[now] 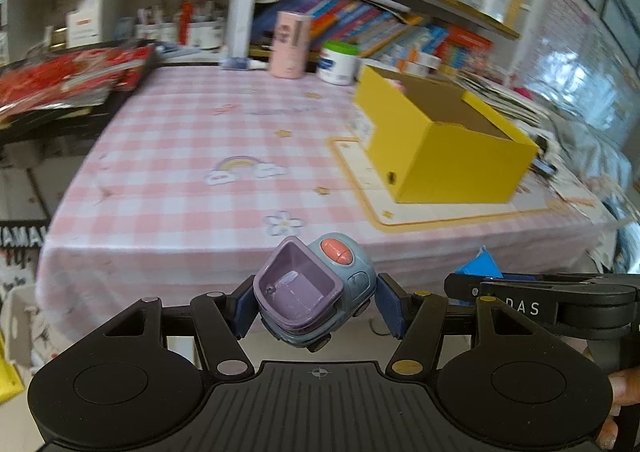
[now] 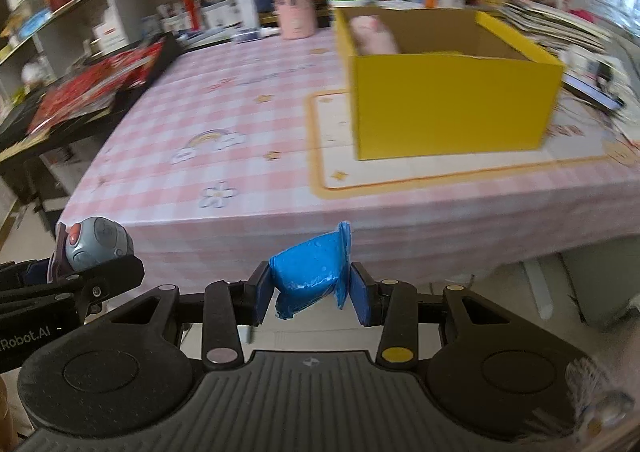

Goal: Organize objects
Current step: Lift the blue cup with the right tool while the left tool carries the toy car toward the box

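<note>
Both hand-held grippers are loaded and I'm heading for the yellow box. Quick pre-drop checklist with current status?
1. Left hand-held gripper gripping the toy truck: ok, pads press both sides.
2. Right hand-held gripper gripping the blue packet: ok, clamped between the pads.
3. Yellow box open on top: ok, no lid over it.
4. Room inside the box: ok, only a pink item shows in the far left corner.
5. Grippers over the box: not ok, both are short of the table edge.
6. Truck level in the grip: not ok, it sits tilted.
</note>
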Action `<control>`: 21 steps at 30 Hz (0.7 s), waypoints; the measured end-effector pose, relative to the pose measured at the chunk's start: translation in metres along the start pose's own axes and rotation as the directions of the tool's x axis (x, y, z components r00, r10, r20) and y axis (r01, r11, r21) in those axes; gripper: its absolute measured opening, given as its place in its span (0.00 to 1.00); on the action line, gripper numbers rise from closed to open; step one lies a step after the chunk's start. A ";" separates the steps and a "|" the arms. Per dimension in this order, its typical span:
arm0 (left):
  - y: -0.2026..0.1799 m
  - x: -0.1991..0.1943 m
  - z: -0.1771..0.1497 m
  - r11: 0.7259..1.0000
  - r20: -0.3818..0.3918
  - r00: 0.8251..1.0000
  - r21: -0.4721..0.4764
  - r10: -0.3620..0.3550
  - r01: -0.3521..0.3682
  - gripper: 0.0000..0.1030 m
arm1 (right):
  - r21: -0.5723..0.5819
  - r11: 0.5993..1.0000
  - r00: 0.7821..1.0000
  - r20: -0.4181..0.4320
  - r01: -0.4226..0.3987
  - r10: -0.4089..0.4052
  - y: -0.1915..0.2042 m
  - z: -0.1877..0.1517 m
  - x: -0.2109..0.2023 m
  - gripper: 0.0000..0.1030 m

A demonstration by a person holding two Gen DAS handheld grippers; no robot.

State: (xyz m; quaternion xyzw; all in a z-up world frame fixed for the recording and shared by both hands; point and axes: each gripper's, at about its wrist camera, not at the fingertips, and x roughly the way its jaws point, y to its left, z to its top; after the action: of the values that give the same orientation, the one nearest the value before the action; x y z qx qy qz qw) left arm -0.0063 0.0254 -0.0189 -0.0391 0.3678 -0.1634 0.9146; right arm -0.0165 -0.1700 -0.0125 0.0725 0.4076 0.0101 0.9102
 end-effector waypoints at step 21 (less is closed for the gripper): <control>-0.074 0.055 0.036 0.984 -0.028 0.990 0.109 -0.135 0.137 0.59 | 0.117 0.984 0.990 0.014 0.134 -0.137 -0.082 0.022 -0.004 0.37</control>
State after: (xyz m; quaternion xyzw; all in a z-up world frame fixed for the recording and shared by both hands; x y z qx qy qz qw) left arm 0.0361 -0.0646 -0.0148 -0.0115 0.3640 -0.2460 0.8982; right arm -0.0062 -0.2544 -0.0069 0.0975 0.4013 -0.0764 0.9075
